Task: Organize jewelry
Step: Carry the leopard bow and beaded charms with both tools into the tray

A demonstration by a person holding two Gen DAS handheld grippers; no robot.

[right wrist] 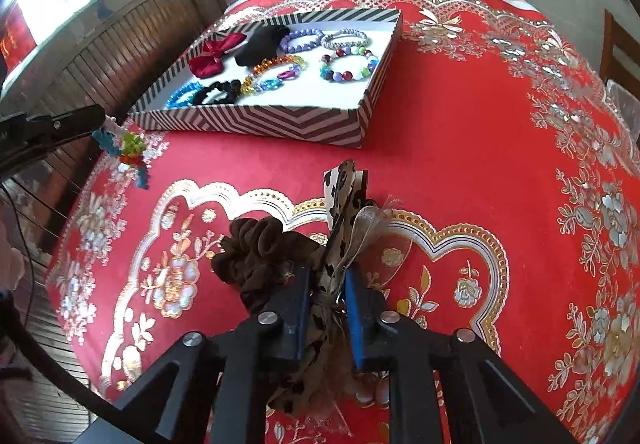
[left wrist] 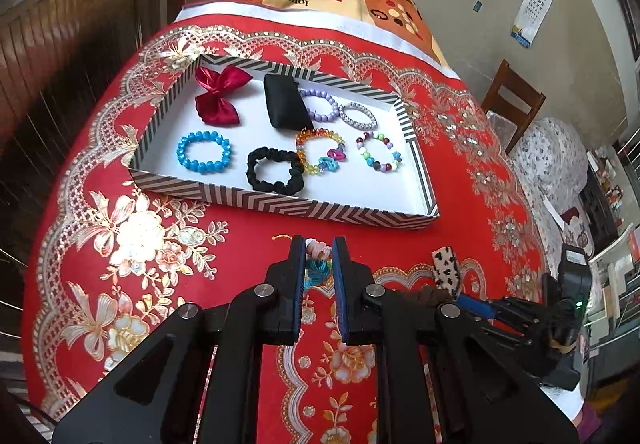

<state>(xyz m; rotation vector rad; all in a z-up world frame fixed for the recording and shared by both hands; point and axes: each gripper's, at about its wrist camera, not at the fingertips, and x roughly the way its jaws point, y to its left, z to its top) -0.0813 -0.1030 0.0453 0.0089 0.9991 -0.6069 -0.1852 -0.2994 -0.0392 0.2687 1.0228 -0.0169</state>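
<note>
Both wrist views downward, sharing tray (left wrist: 280, 199)

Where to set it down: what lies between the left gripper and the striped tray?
Only bare red tablecloth lies between the left gripper, shut on a beaded ornament, and the striped tray, in the left wrist view.

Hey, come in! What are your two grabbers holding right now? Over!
Left gripper shut on beaded bracelet, lifted off the table. Right gripper shut on leopard-print bow. Striped tray ahead, path clear; brown scrunchie waiting.
</note>
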